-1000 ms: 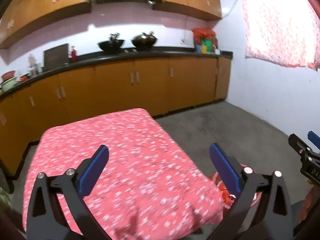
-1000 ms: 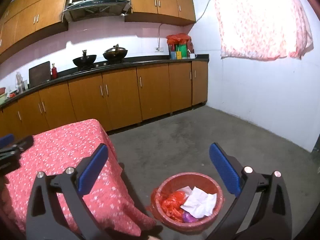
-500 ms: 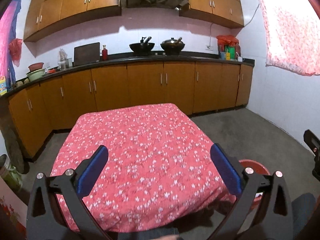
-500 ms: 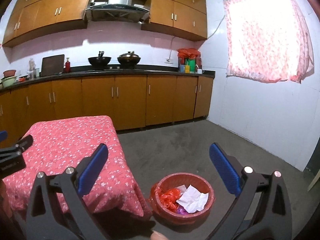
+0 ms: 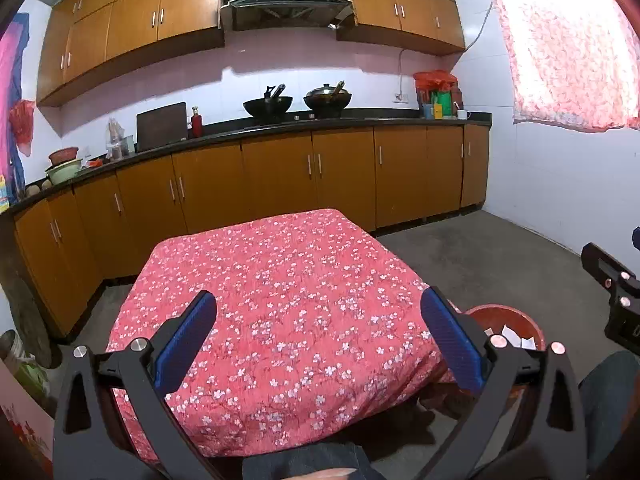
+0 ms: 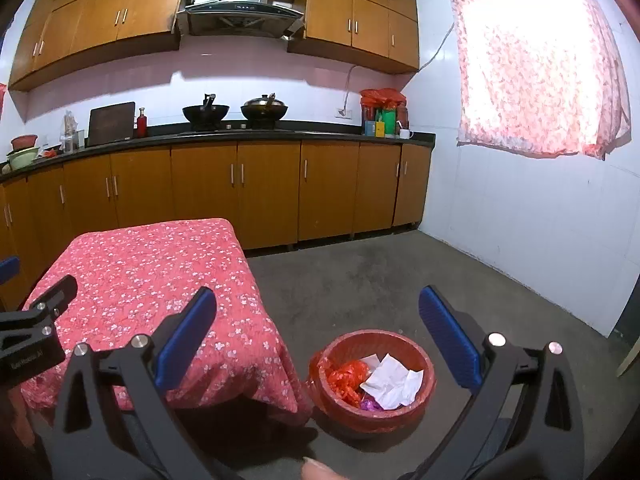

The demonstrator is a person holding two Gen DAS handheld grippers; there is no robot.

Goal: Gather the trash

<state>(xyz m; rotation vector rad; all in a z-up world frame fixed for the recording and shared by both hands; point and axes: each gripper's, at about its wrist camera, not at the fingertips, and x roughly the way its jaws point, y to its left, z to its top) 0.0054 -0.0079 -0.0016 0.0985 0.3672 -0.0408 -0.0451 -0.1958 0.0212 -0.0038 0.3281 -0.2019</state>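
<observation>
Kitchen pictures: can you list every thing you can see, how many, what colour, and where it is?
table: one, red flowery cloth, middle of the floor
trash basket: one, red, on the floor by the table's corner
white paper: crumpled pieces, in the basket
red plastic scrap: one, in the basket
woks: two, black, on the stove
cabinets: brown, above and below the counter
range hood: one, silver, above the stove
curtain: one, red flowery, over the window
mug: one, white, counter's right end
left gripper: blue pads, open, empty
right gripper: blue pads, open, empty
</observation>
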